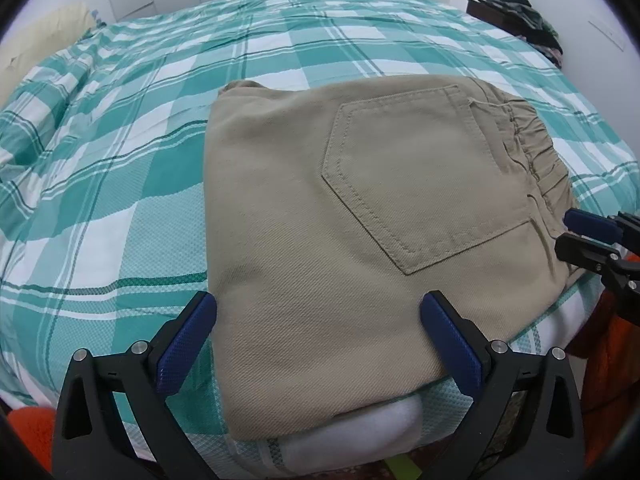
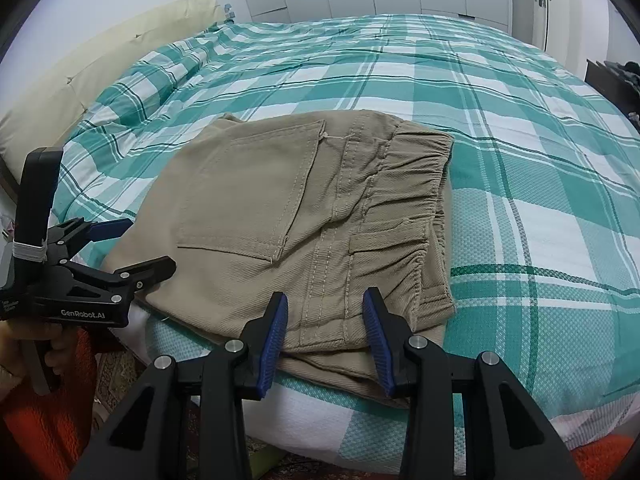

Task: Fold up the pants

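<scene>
Your left hand-held gripper (image 2: 136, 248), marked "GenRobot.AI", and right hand-held gripper (image 2: 325, 320) both gape apart at the near edge of the folded pants (image 2: 280, 216) on the bed (image 2: 520, 140).

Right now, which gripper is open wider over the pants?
The left gripper: its jaws stand far apart across the plain folded end of the pants. The right gripper is open more narrowly, by the elastic waistband.

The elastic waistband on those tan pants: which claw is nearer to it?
Right. The right claw sits open at the pants' near edge just beside the elastic waistband; the left claw is open at the opposite, plain folded end.
</scene>
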The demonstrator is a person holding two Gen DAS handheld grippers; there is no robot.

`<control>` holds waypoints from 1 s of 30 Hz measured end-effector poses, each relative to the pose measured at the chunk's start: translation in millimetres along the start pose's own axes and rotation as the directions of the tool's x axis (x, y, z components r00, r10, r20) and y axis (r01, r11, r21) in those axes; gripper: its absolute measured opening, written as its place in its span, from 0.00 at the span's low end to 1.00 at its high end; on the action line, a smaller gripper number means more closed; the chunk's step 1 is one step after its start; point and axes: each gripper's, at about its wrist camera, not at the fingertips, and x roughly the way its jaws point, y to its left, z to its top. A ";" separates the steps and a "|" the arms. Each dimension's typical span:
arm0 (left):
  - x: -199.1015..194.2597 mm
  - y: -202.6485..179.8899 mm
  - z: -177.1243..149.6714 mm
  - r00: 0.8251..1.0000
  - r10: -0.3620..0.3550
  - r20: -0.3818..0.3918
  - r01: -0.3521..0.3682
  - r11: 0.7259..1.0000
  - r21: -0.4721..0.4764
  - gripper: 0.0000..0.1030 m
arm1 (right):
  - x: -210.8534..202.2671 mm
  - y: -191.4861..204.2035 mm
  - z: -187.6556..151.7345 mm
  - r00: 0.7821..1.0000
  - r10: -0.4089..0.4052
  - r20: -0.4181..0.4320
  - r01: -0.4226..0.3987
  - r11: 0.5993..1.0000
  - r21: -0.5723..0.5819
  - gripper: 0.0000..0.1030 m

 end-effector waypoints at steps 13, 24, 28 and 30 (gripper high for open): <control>0.1 1.1 -1.1 1.000 0.002 0.004 -0.002 1.000 0.001 0.99 | -0.6 4.7 -0.4 1.000 -0.009 0.000 0.009 1.000 -0.006 0.39; -0.2 1.0 -0.9 1.000 0.006 0.003 -0.006 1.000 0.003 0.99 | -1.3 6.2 -0.9 1.000 -0.009 0.000 0.009 1.000 -0.009 0.39; -0.3 0.9 -1.0 1.000 0.007 0.003 -0.007 1.000 0.003 0.99 | -1.4 6.7 -0.9 1.000 -0.010 0.000 0.010 1.000 -0.009 0.39; -0.3 0.7 -1.1 1.000 0.007 0.003 -0.007 1.000 0.003 0.99 | -1.6 7.6 -1.0 1.000 -0.010 0.000 0.010 1.000 -0.009 0.39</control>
